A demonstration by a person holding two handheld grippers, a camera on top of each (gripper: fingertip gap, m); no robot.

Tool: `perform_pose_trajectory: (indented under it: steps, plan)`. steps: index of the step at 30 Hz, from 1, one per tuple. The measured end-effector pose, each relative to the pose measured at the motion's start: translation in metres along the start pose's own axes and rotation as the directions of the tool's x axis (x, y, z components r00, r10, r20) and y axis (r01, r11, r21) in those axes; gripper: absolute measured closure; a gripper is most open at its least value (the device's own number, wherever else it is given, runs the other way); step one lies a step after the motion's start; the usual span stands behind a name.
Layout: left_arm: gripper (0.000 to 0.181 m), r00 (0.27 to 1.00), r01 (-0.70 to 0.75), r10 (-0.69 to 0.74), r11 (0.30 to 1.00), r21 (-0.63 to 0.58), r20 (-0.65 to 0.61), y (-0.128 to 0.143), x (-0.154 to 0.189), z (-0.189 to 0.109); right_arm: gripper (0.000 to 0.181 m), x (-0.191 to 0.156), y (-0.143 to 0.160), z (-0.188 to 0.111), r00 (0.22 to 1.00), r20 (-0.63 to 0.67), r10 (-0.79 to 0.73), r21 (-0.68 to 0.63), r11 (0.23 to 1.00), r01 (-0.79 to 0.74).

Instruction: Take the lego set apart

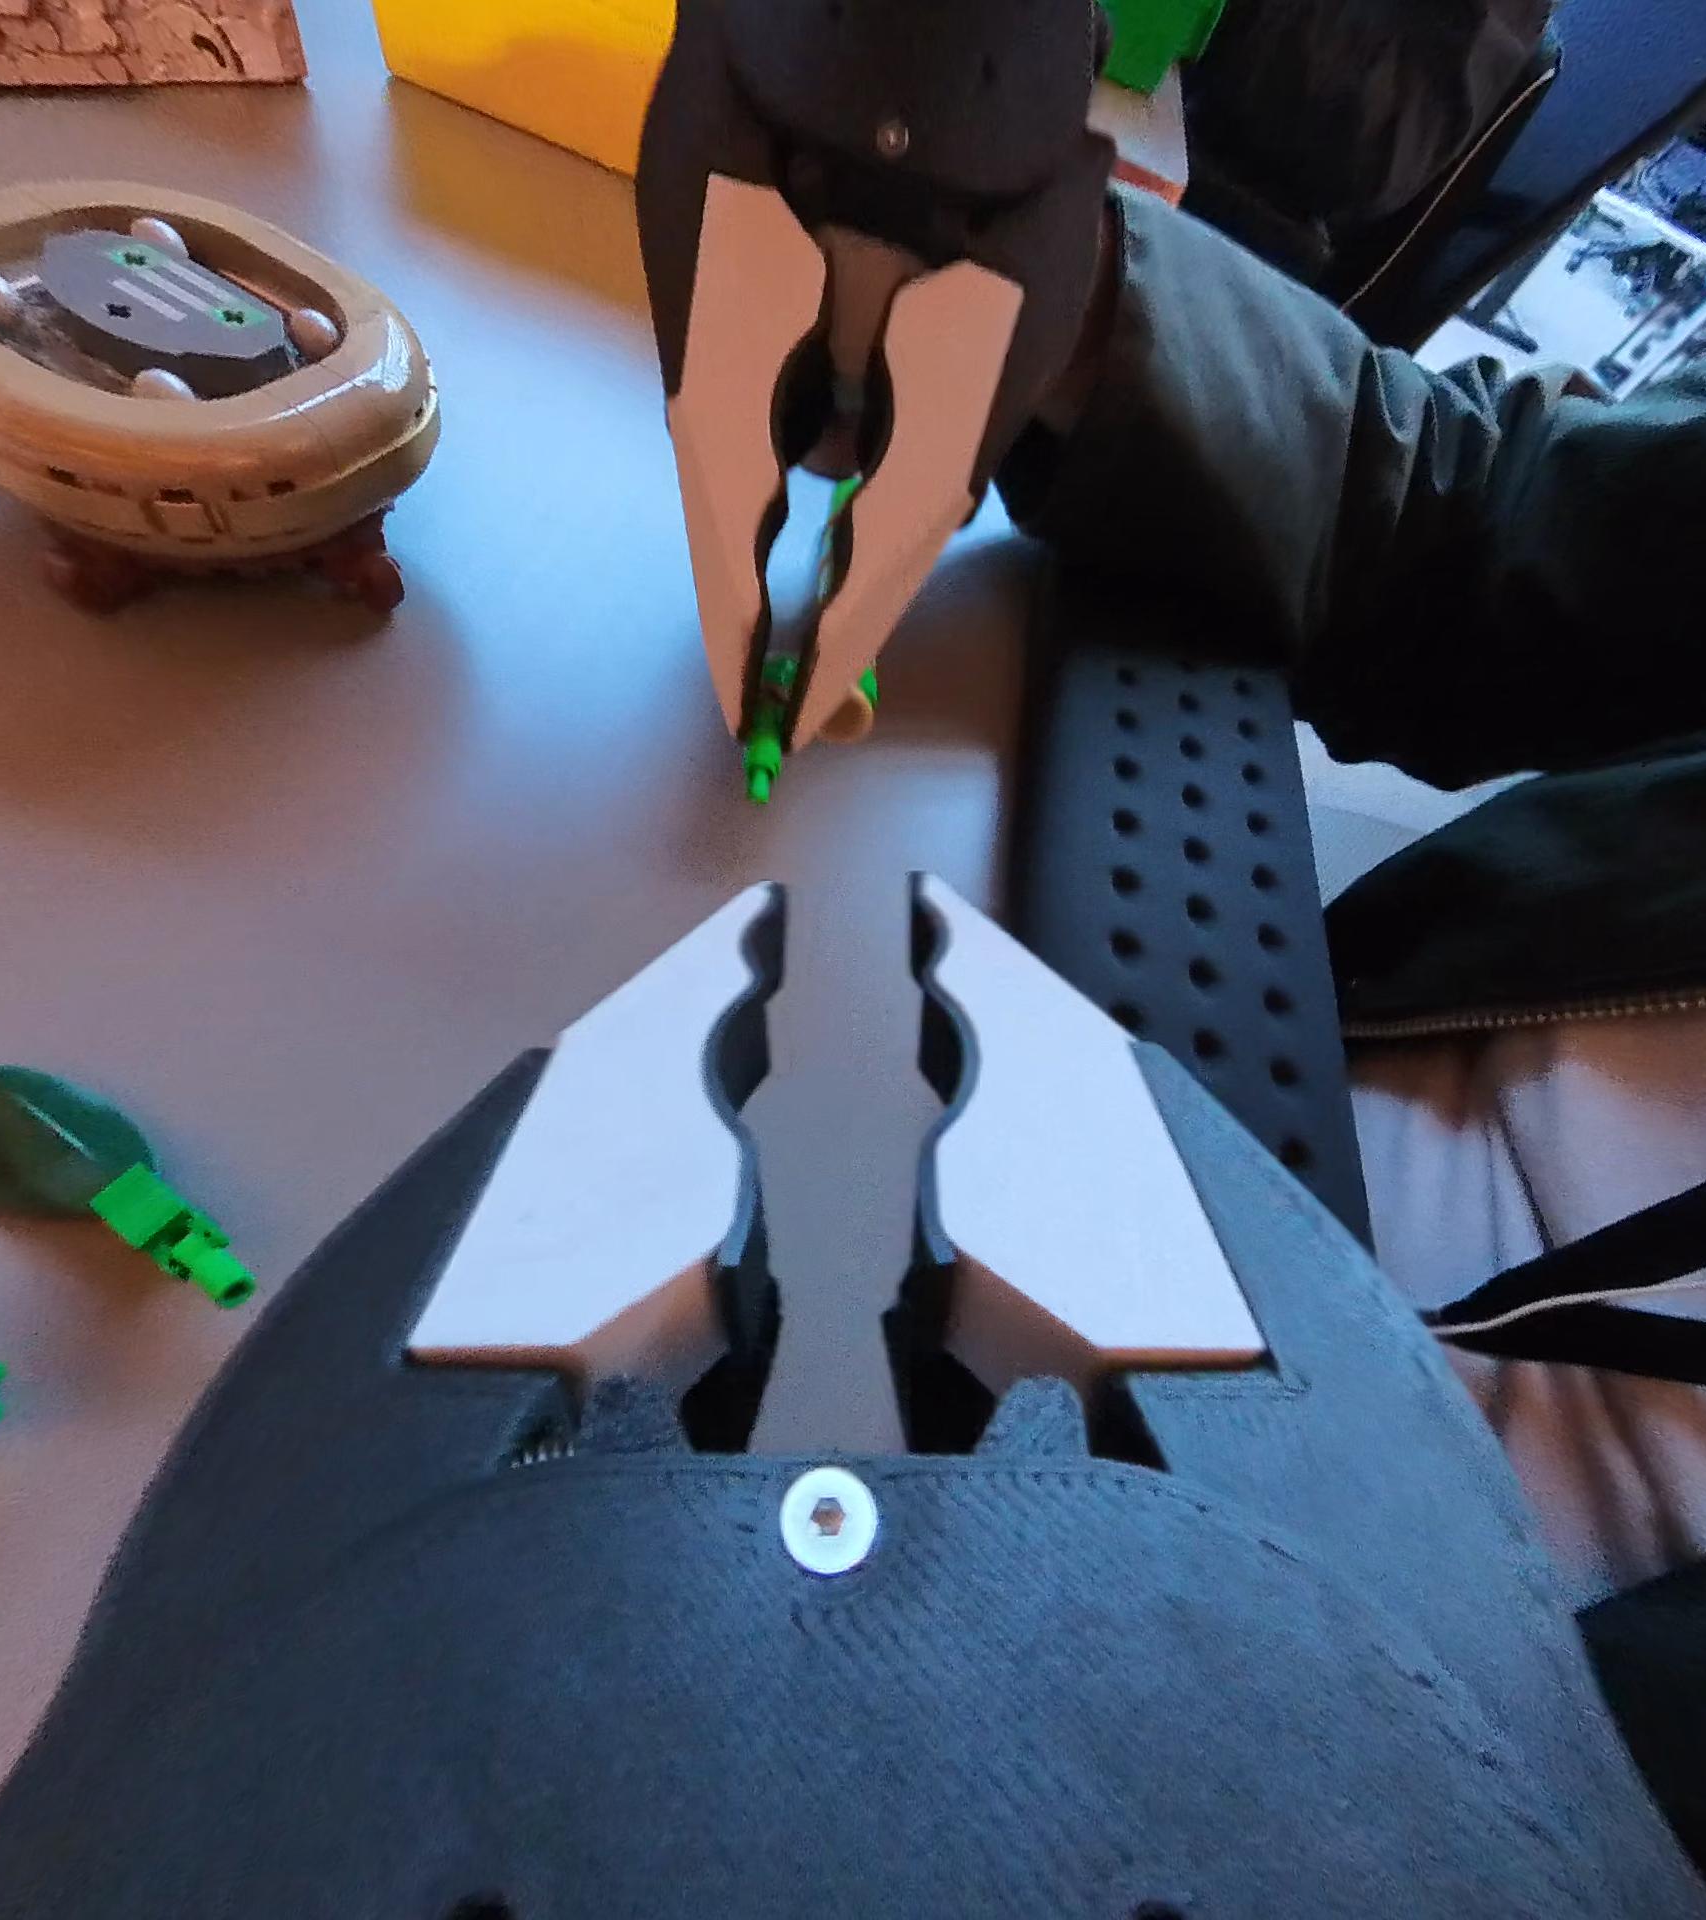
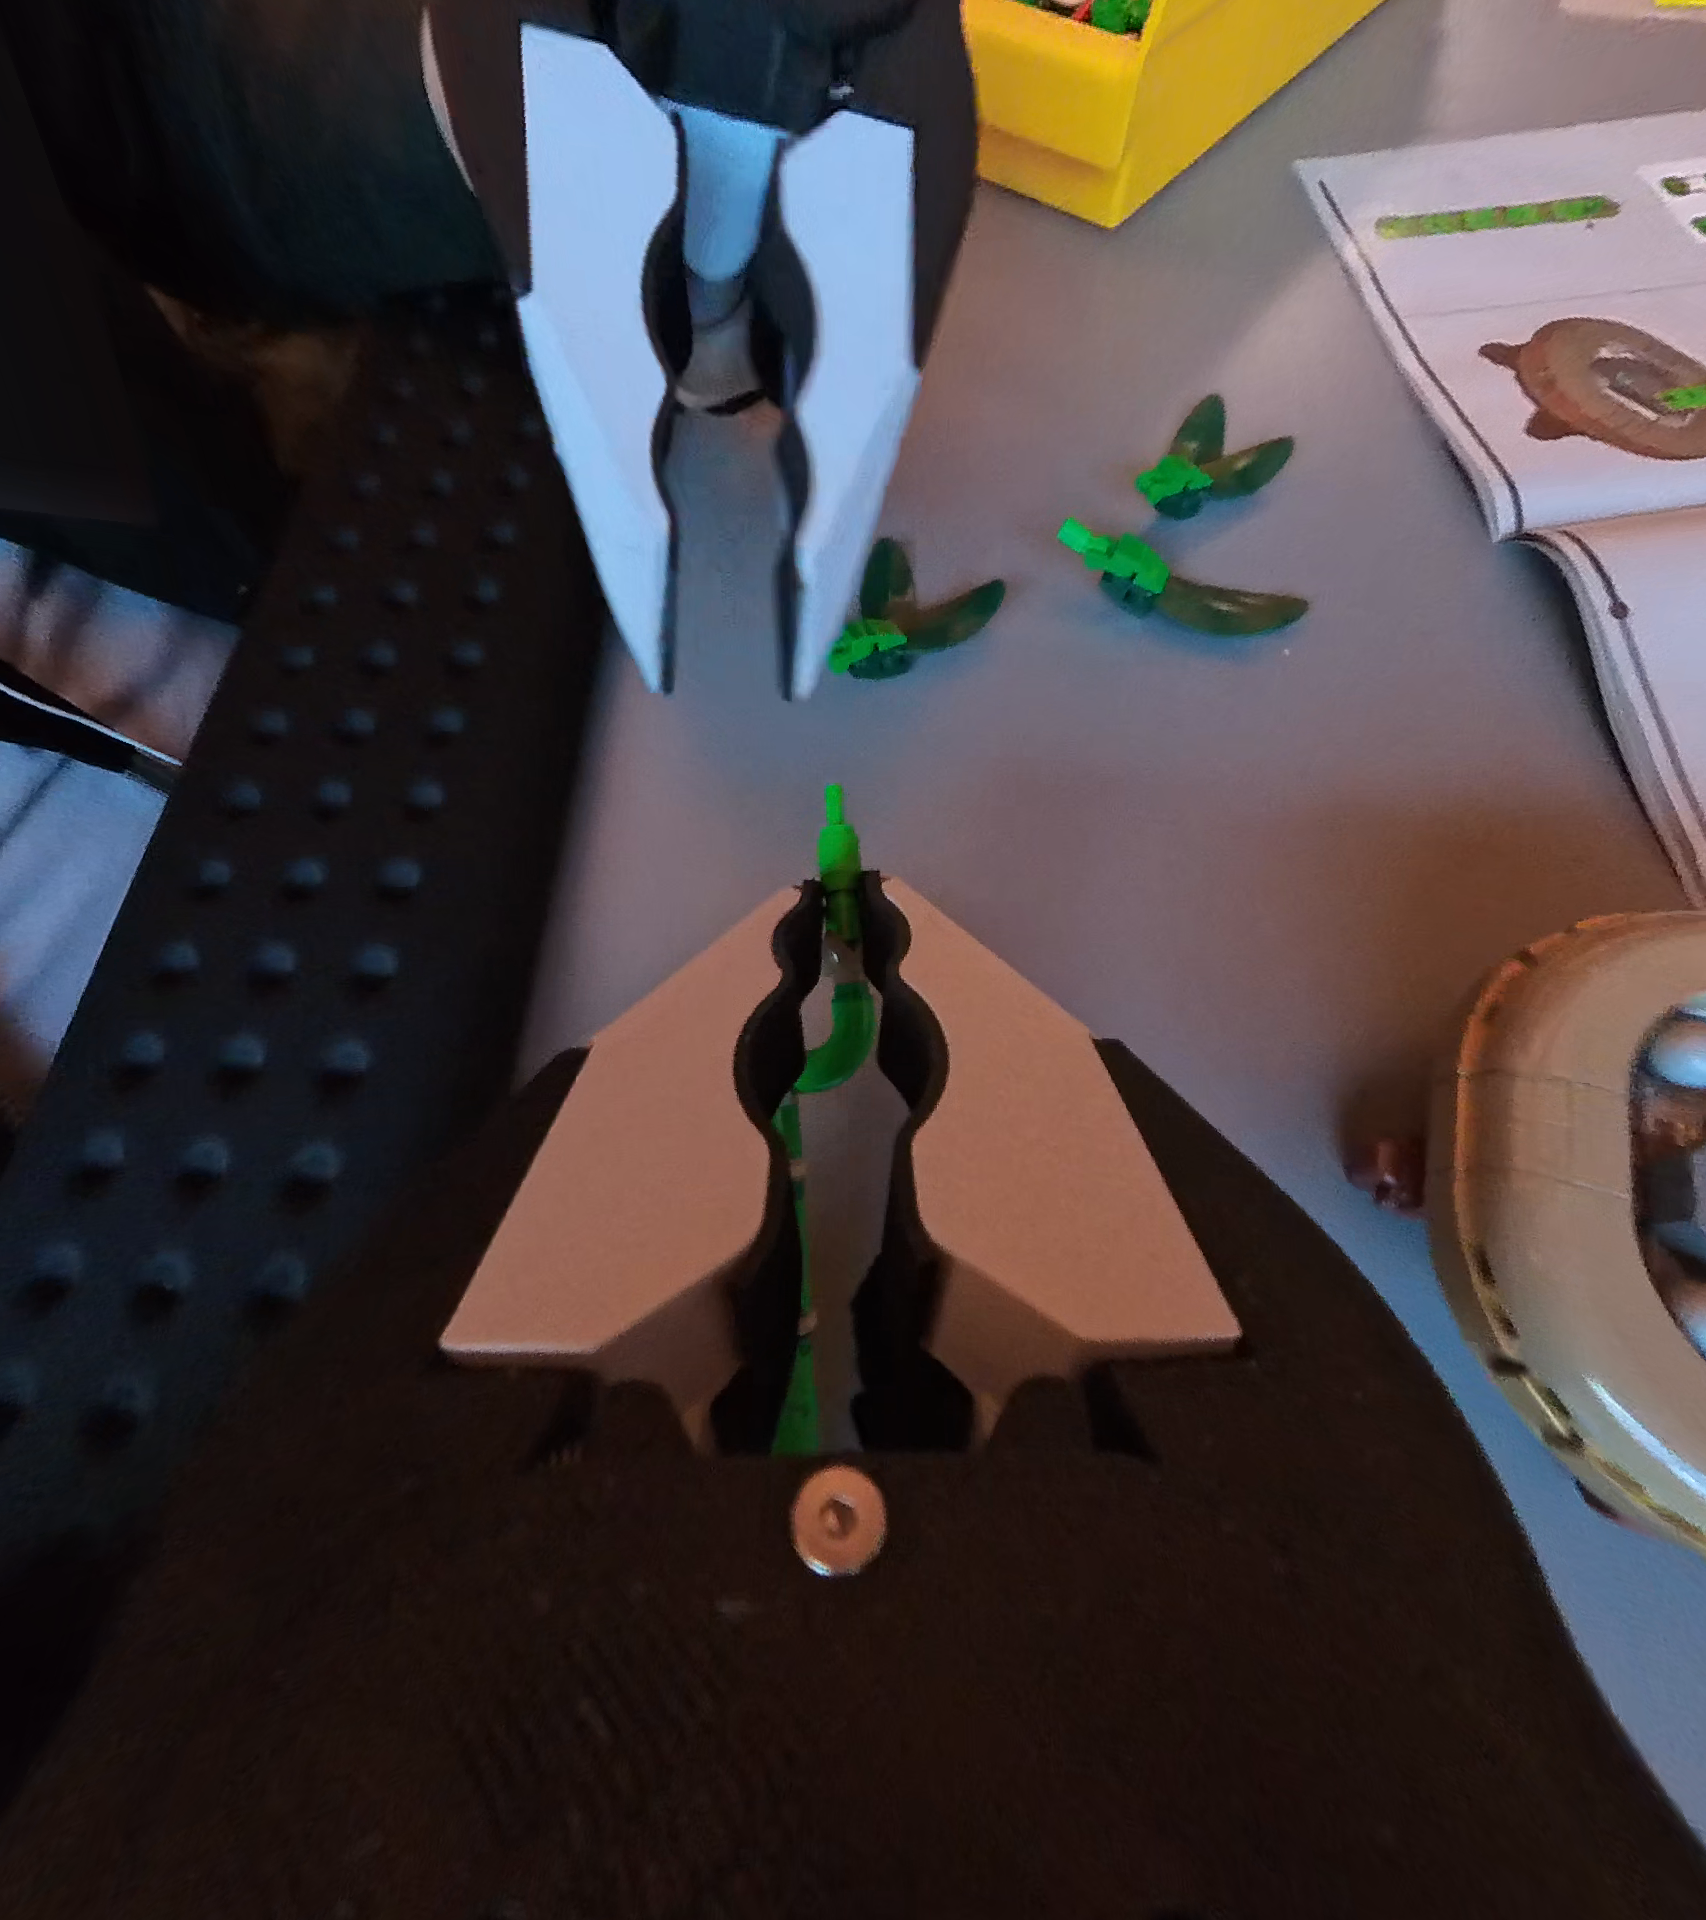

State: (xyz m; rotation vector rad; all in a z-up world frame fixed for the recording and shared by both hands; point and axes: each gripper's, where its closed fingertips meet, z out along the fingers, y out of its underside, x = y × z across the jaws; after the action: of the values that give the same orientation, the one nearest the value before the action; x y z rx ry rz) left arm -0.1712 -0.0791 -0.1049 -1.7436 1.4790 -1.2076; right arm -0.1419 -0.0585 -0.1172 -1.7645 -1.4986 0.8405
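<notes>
My right gripper [image 2: 836,883] is shut on a thin green lego stem [image 2: 833,831]; the stem's tip sticks out past the fingertips and the rest runs back between the pads. The same gripper [image 1: 771,717] shows in the left wrist view with the green stem [image 1: 757,769] at its tip. My left gripper [image 1: 847,894] is open with nothing between its pads, facing the right one a short way off. It also shows in the right wrist view [image 2: 729,686], jaws apart. The tan lego pot base [image 1: 153,395] stands on the table at the left.
Several loose green leaf pieces [image 2: 1181,592] lie on the table, one also in the left wrist view [image 1: 70,1153]. A yellow bin [image 2: 1119,94] stands at the back. An open instruction booklet [image 2: 1597,343] lies at the right. A black perforated chair arm [image 1: 1202,904] runs along the table edge. My right fingertips sit around 5 cm from my left ones.
</notes>
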Motion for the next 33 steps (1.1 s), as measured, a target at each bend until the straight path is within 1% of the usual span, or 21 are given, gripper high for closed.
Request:
perform_pose_trajectory:
  steps: [1, 2, 5, 6, 7, 8, 14, 19, 21, 25, 31, 32, 33]
  plan:
    - [0.153, 1.000, 0.002, -0.002, 1.000, 0.008, 0.007, -0.002, -0.001, 0.003, 0.175, -0.004, -0.002, 0.004, 1.000, 0.019, -0.007, 0.001, 1.000, 0.007]
    - [0.154, 1.000, -0.007, 0.007, 1.000, 0.007, 0.022, -0.002, -0.003, 0.004, 0.175, -0.008, -0.005, 0.008, 0.999, 0.035, -0.016, 0.004, 1.000, 0.016]
    - [0.160, 0.997, -0.041, 0.044, 0.998, -0.040, 0.069, 0.004, -0.008, 0.009, 0.175, -0.012, -0.014, 0.018, 0.998, 0.030, -0.054, 0.010, 0.998, 0.054]
    - [0.164, 0.996, -0.046, 0.050, 0.997, -0.055, 0.073, 0.007, -0.009, 0.010, 0.175, -0.012, -0.017, 0.021, 0.997, 0.022, -0.071, 0.015, 0.997, 0.070]
    - [0.173, 0.996, -0.048, 0.053, 0.997, -0.063, 0.070, 0.008, -0.008, 0.010, 0.175, -0.013, -0.019, 0.023, 0.996, 0.017, -0.086, 0.022, 0.996, 0.086]
    - [0.174, 0.996, -0.049, 0.054, 0.997, -0.061, 0.068, 0.008, -0.008, 0.010, 0.175, -0.015, -0.021, 0.024, 0.995, 0.020, -0.095, 0.022, 0.995, 0.094]
    - [0.174, 0.997, -0.032, 0.036, 0.998, -0.060, 0.062, 0.009, -0.008, 0.009, 0.175, -0.016, -0.022, 0.027, 0.993, 0.008, -0.115, 0.022, 0.993, 0.114]
    - [0.176, 0.990, -0.111, 0.120, 0.987, -0.115, 0.074, 0.015, -0.005, 0.010, 0.175, -0.020, -0.018, 0.030, 0.994, 0.032, -0.109, -0.002, 0.994, 0.109]
    - [0.176, 0.993, -0.096, 0.105, 0.987, -0.129, 0.059, 0.017, -0.004, 0.009, 0.174, -0.022, -0.017, 0.030, 0.992, 0.035, -0.120, -0.016, 0.993, 0.120]
    - [0.176, 1.000, -0.007, 0.006, 0.997, -0.082, -0.009, 0.011, 0.003, 0.005, 0.174, -0.026, -0.022, 0.024, 0.994, 0.065, -0.091, 0.025, 0.996, 0.089]
    - [0.177, 0.999, -0.005, 0.001, 0.996, -0.093, -0.043, 0.013, 0.009, 0.005, 0.174, -0.033, -0.019, 0.022, 0.993, 0.096, -0.067, 0.015, 0.998, 0.066]
    - [0.181, 1.000, -0.012, 0.010, 0.993, -0.115, -0.021, 0.016, 0.005, 0.002, 0.175, -0.028, -0.015, 0.019, 0.995, 0.075, -0.065, -0.009, 0.998, 0.066]
    - [0.181, 0.998, -0.023, 0.029, 0.991, -0.132, 0.049, 0.020, -0.008, -0.006, 0.175, -0.019, 0.000, 0.013, 0.997, 0.035, -0.068, -0.080, 0.994, 0.071]
